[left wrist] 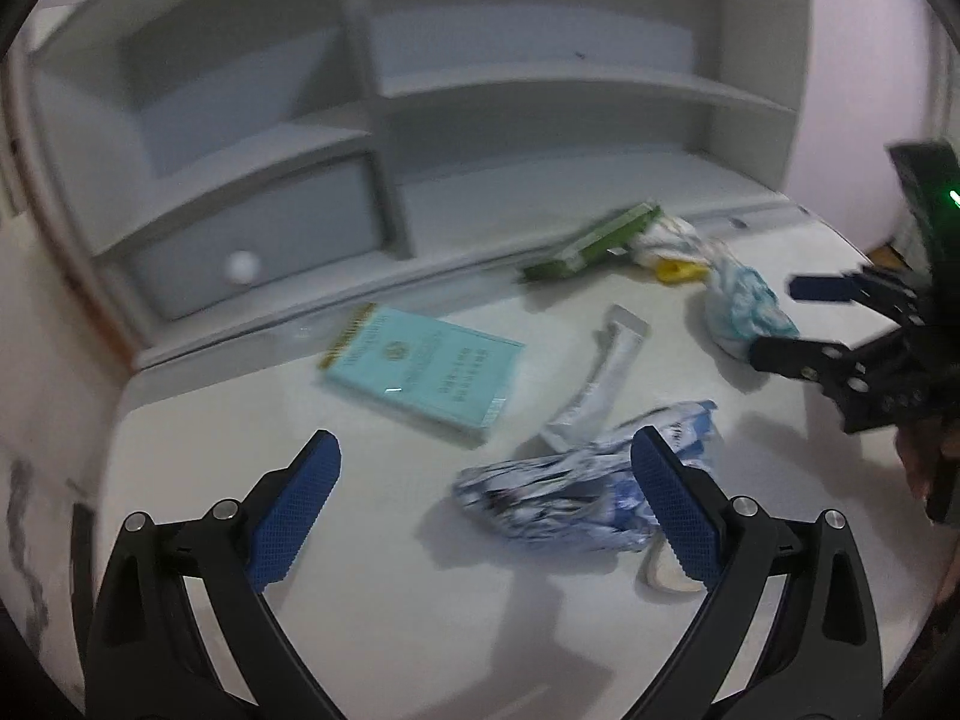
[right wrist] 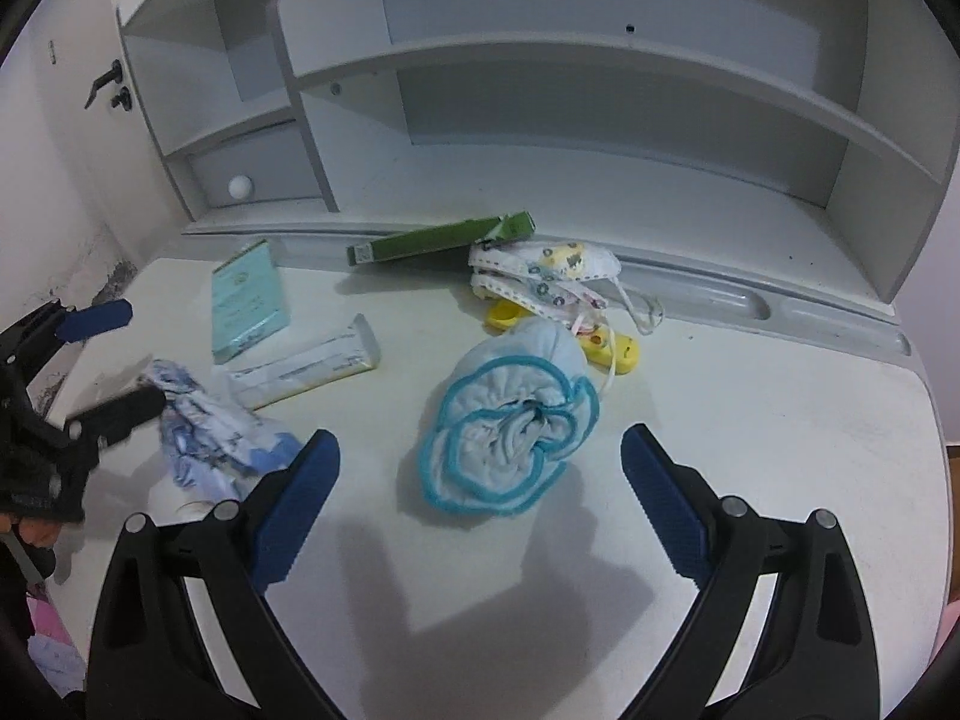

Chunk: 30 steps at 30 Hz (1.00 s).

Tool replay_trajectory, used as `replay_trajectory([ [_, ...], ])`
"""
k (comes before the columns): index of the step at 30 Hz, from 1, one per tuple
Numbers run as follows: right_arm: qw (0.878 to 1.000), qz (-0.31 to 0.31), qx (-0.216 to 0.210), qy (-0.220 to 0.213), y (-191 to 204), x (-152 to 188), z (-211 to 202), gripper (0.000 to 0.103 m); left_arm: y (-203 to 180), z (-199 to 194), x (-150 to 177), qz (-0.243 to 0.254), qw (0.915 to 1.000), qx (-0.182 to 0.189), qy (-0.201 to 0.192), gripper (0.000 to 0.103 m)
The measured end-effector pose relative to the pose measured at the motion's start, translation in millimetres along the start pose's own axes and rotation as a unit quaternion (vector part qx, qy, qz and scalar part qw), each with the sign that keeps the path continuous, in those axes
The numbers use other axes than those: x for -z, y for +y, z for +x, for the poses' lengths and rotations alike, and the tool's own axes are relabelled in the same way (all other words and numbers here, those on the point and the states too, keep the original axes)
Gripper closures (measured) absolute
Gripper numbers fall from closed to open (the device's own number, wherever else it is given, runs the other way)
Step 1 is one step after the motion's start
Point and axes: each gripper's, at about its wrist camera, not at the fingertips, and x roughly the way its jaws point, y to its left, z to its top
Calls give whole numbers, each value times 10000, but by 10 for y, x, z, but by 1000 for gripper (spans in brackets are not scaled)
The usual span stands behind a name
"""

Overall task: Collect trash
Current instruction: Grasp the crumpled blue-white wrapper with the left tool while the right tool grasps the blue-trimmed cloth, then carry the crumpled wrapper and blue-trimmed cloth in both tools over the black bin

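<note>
A crumpled blue-and-white wrapper [left wrist: 576, 492] lies on the white desk [left wrist: 300, 630], just ahead of my open, empty left gripper [left wrist: 486, 516] and against its right finger. It also shows in the right wrist view [right wrist: 210, 432]. A long white sachet [left wrist: 600, 378] lies beyond it. My right gripper [right wrist: 480, 516] is open and empty, just short of a rolled white cloth with turquoise trim [right wrist: 510, 426]. The right gripper also shows in the left wrist view [left wrist: 786, 324], open beside that cloth [left wrist: 744, 306].
A light-teal booklet [left wrist: 420, 366] lies left of the sachet. A green box [right wrist: 438, 237], a patterned face mask [right wrist: 540, 276] and a yellow item [right wrist: 618, 348] lie near the grey shelf unit [right wrist: 540, 60]. The shelf's drawer has a white knob [left wrist: 243, 267].
</note>
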Motion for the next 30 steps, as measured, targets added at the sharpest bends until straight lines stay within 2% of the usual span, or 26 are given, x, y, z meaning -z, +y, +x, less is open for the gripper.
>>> replay_trajectory([
  [4,9999,92,-23,121,-17,-13,128,12,-114,141,17,248,9993,249,108,8],
  [6,9998,106,-9,172,-25,-6,168,12,-159,190,43,313,9991,246,149,8],
  [8,9997,111,0,200,-29,2,190,18,-166,205,50,274,9991,299,138,9],
  [11,9997,87,57,200,-29,21,188,32,-158,196,70,165,9991,362,123,14],
  [12,9997,82,71,200,-29,21,181,42,-174,185,85,172,9989,412,128,28],
  [13,9997,85,81,198,-36,22,165,55,-185,175,97,183,9990,384,136,30],
  [14,9997,95,79,203,-42,28,154,62,-201,152,112,199,9993,316,100,32],
  [15,9997,111,46,212,-52,33,142,73,-227,127,126,244,9994,249,84,36],
  [16,9997,131,4,222,-63,42,127,82,-240,108,136,274,9993,222,79,46],
  [21,9999,76,13,155,-35,83,28,88,-278,-2,166,270,9996,97,44,51],
  [30,9999,62,30,-153,-42,177,-369,89,-321,-398,45,174,9992,-93,-358,52],
])
